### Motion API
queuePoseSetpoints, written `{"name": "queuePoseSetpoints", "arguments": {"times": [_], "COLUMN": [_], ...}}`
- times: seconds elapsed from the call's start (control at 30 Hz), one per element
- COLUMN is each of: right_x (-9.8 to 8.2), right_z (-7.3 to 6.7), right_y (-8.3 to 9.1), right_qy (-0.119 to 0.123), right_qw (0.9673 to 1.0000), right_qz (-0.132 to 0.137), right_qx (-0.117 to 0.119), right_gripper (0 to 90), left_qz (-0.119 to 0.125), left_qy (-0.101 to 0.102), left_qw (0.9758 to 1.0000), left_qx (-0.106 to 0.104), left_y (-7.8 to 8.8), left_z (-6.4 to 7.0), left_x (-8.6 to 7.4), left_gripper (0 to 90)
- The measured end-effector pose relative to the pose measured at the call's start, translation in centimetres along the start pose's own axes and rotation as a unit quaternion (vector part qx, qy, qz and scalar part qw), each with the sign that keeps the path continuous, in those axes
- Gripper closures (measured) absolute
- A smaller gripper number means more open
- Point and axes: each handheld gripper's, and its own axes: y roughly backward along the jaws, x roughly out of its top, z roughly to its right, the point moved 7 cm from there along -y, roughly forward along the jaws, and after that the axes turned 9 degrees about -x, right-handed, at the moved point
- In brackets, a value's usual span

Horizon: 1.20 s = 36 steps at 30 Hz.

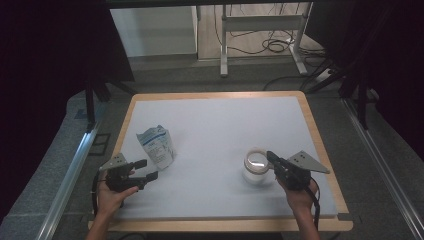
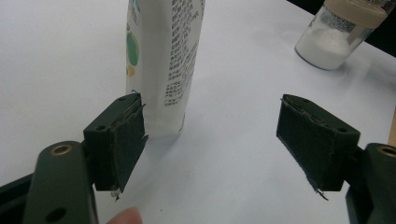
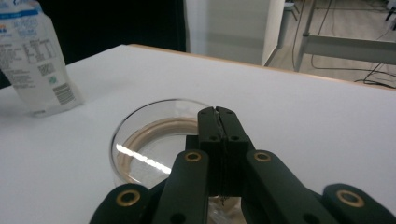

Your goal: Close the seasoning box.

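A lab: dark curtains (image 1: 45,60), floor cables (image 1: 260,45) and a metal frame (image 1: 260,22).

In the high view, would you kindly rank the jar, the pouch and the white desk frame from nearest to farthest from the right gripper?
From the right gripper:
1. Jar, right beside its shut jaws.
2. Pouch, across the table on the left.
3. White desk frame, on the floor beyond the table.

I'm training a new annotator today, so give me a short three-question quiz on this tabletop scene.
1. True or false: the left gripper has its jaws open.
2. Which thing stands nearest the left gripper? A) the pouch B) the jar C) a cup
3. Fill in: the right gripper sits with its jaws ____ above the jar's clear lid.

Key: 1 true; 2 A; 3 shut.
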Motion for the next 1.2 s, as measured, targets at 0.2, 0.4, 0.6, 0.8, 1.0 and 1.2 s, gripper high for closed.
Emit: {"name": "queuePoseSetpoints", "arguments": {"times": [0.2,0.4,0.6,0.8,1.0,1.2], "right_x": [0.3,0.3,-0.5,-2.1,-4.4,-6.5], "right_z": [-0.8,-0.2,2.7,5.3,7.9,9.1], "right_y": [-0.4,-0.1,0.8,1.2,1.0,0.7], "right_qy": [0.014,0.009,-0.033,-0.048,-0.046,-0.047], "right_qw": [0.9998,0.9999,0.9992,0.9983,0.9962,0.9942], "right_qz": [-0.008,-0.005,0.014,0.002,-0.032,-0.066], "right_qx": [0.014,0.011,-0.015,-0.034,-0.067,-0.071], "right_gripper": [89.9,83.5,55.8,43.0,33.3,29.2], "left_qz": [0.003,0.003,-0.004,-0.011,-0.018,-0.028], "left_qy": [0.0,0.001,-0.003,0.0,0.001,-0.007], "left_qw": [1.0,1.0,0.9999,0.9997,0.9991,0.9981], "left_qx": [-0.001,0.001,0.009,0.024,0.039,0.054], "left_y": [0.1,0.2,0.1,-0.1,-0.1,-0.2], "left_z": [0.0,0.0,0.1,-0.1,-0.4,-0.3], "left_x": [0.0,-0.1,-0.3,-0.6,-1.1,-1.4], "left_gripper": [24.0,24.1,24.1,24.2,24.3,24.2]}}
